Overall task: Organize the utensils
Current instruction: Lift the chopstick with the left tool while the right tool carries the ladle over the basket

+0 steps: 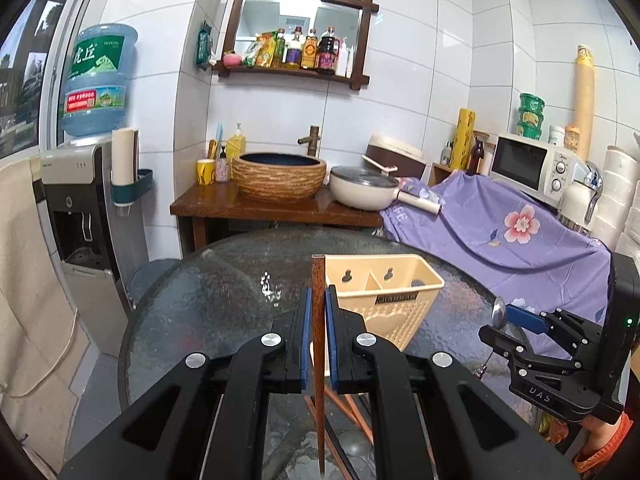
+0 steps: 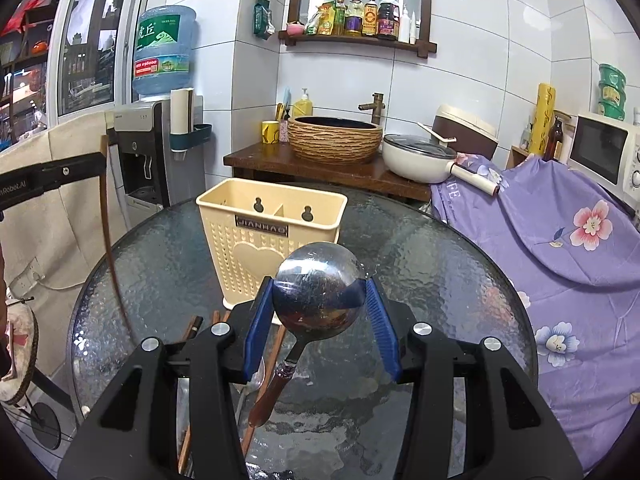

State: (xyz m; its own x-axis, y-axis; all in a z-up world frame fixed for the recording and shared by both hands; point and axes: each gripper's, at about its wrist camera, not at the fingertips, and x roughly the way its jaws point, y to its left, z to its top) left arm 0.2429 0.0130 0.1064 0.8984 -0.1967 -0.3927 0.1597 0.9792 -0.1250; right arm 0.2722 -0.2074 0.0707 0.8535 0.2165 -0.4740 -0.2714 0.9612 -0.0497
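My left gripper (image 1: 318, 310) is shut on a dark brown chopstick (image 1: 319, 344), held upright above the round glass table (image 1: 224, 288). A cream plastic utensil holder (image 1: 384, 292) with two compartments stands just beyond and to the right of it. My right gripper (image 2: 320, 292) is shut on the bowl of a metal spoon (image 2: 318, 292) with a brown handle, which hangs down toward me. The holder (image 2: 264, 236) stands just behind the spoon. The right gripper with the spoon also shows in the left wrist view (image 1: 516, 316). More chopsticks (image 2: 276, 356) lie on the glass below the grippers.
A wooden counter (image 1: 276, 210) with a basin, a white pan and cups stands behind the table. A water dispenser (image 1: 88, 216) is at the left. A purple floral cloth (image 1: 516, 236) covers the right side, with a microwave (image 1: 532, 166) behind it.
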